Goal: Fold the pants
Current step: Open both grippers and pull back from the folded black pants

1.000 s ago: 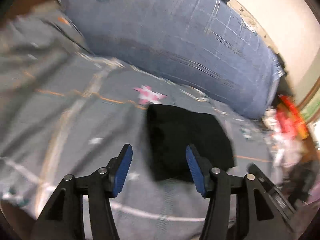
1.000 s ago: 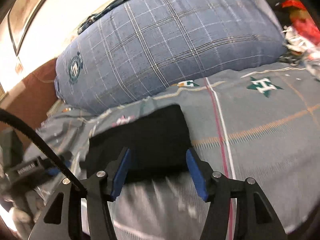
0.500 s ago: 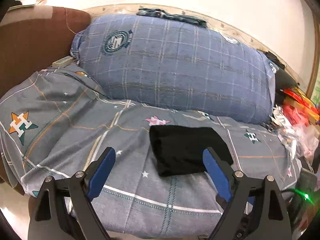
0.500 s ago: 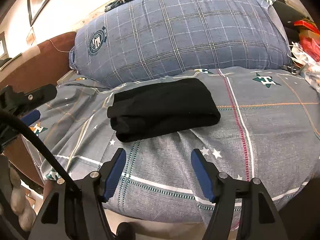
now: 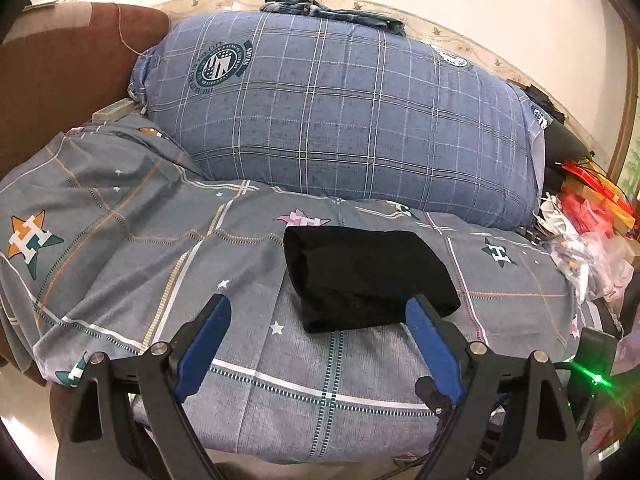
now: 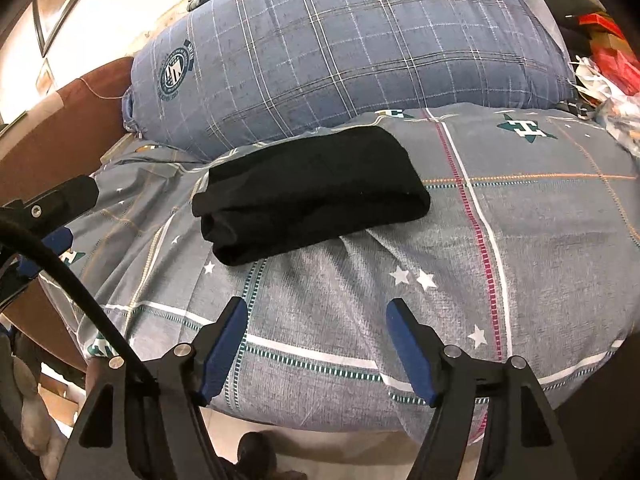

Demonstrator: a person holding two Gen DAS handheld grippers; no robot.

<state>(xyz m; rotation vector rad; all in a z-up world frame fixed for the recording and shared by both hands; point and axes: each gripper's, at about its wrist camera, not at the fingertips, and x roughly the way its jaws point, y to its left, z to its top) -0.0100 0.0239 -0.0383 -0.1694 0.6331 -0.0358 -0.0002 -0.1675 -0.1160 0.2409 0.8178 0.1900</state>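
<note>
The black pants (image 5: 368, 276) lie folded into a compact bundle on the grey star-print bedspread (image 5: 140, 248). My left gripper (image 5: 318, 304) is open just short of the bundle's near edge, its blue pads on either side and touching nothing. In the right wrist view the pants (image 6: 312, 188) lie farther off. My right gripper (image 6: 317, 306) hovers over bare bedspread (image 6: 540, 240) near the bed's front edge, its jaws opening with nothing between them. One finger of the left gripper (image 6: 60, 200) shows at the left edge of that view.
A big blue plaid pillow (image 5: 340, 120) fills the back of the bed, with a denim garment (image 5: 332, 10) on top. A brown headboard (image 5: 60, 80) stands at the left. Red and white bags (image 5: 588, 220) pile up at the right. A black cable (image 6: 60, 268) crosses the right wrist view.
Both grippers have drawn back from the pants toward the bed's front edge and opened wider. The folded pants stay where they lay.
</note>
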